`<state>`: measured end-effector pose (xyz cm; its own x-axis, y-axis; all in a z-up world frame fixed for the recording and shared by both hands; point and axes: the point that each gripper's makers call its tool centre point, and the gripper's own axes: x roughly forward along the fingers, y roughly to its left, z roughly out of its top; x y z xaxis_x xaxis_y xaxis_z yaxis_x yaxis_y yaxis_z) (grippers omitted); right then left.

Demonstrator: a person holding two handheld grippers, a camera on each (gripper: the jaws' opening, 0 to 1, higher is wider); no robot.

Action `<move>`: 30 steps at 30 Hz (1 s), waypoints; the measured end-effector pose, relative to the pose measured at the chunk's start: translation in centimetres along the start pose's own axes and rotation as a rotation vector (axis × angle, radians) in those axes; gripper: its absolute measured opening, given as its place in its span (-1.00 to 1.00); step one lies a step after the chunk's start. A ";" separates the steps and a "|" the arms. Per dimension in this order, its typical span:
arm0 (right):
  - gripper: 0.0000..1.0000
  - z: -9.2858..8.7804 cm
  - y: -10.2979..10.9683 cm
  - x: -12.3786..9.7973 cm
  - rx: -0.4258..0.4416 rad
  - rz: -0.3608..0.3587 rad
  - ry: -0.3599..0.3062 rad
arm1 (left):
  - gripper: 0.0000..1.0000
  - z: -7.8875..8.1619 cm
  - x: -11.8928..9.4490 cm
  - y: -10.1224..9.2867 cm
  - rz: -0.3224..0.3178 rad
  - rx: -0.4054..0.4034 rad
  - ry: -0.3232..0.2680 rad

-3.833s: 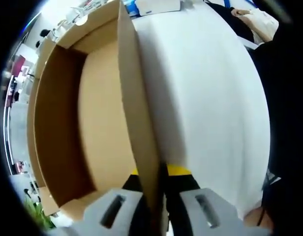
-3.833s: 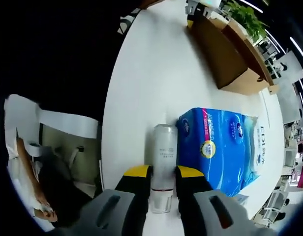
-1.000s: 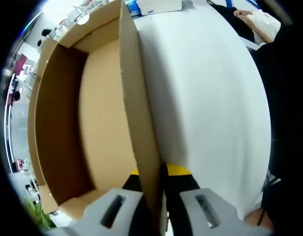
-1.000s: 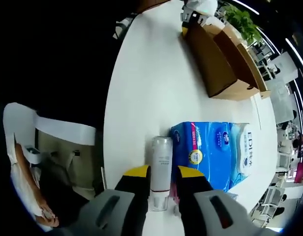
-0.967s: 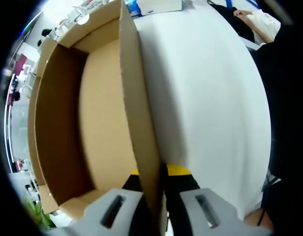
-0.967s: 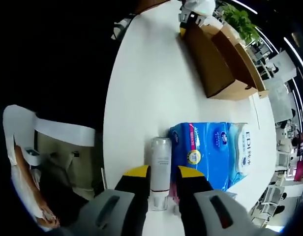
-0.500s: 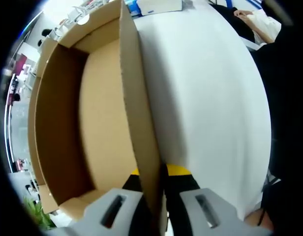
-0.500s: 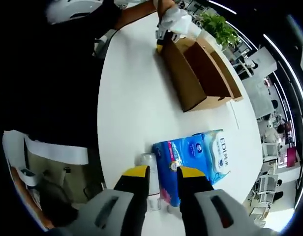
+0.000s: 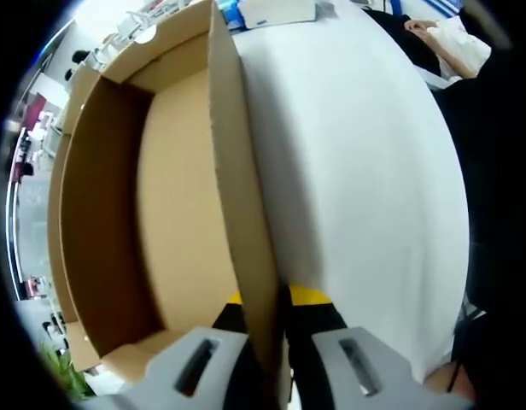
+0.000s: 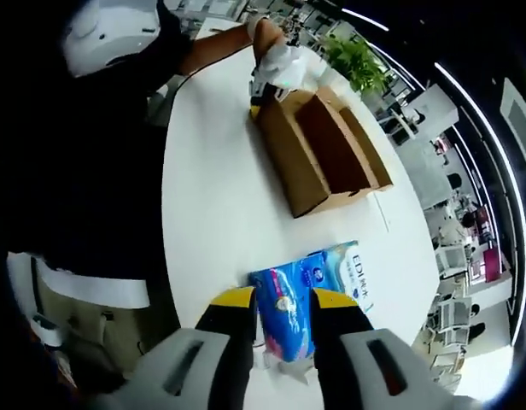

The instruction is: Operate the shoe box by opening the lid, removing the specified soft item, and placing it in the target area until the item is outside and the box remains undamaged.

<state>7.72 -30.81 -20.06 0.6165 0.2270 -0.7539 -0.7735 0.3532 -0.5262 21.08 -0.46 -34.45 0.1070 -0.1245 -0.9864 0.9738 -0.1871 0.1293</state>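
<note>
The open brown shoe box (image 9: pixel 178 196) has a bare cardboard floor with nothing in it. My left gripper (image 9: pixel 263 301) is shut on the box's side wall (image 9: pixel 237 171), one jaw inside and one outside. From high above the white table (image 10: pixel 212 213), the right gripper view takes in the whole box (image 10: pixel 318 149), with the left gripper (image 10: pixel 265 85) and a person's hand at its far end. My right gripper (image 10: pixel 284 299) hangs open in the air, nothing between its jaws. Below it lies a soft blue pack of tissues (image 10: pixel 318 286), outside the box.
A dark-clothed person stands along the table's left edge (image 10: pixel 165 213). A green plant (image 10: pixel 357 53) and office desks lie beyond the box. In the left gripper view a blue and white item (image 9: pixel 267 10) sits at the table's far end, with bare table (image 9: pixel 365 188) to the right of the box.
The right gripper has risen well above the table, leaving the white bottle it held lying beside the blue pack. The left gripper stays shut on the box wall, unmoved.
</note>
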 end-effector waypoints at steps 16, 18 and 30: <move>-0.51 5.5 -5.7 0.3 0.069 -0.119 -0.090 | -0.91 -0.1 -0.1 -0.1 -0.007 0.004 -0.010; -0.51 6.1 -6.3 0.5 0.093 -0.119 -0.097 | -0.91 -0.1 -0.1 -0.1 -0.005 0.005 -0.008; -0.51 9.6 -9.2 1.8 0.175 -0.136 -0.131 | -0.91 0.0 0.0 -0.2 -0.009 0.007 -0.015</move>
<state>17.34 -24.95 -12.78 0.7358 0.2782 -0.6174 -0.6519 0.5378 -0.5346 20.86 -0.42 -34.46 0.0955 -0.1374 -0.9859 0.9732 -0.1952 0.1215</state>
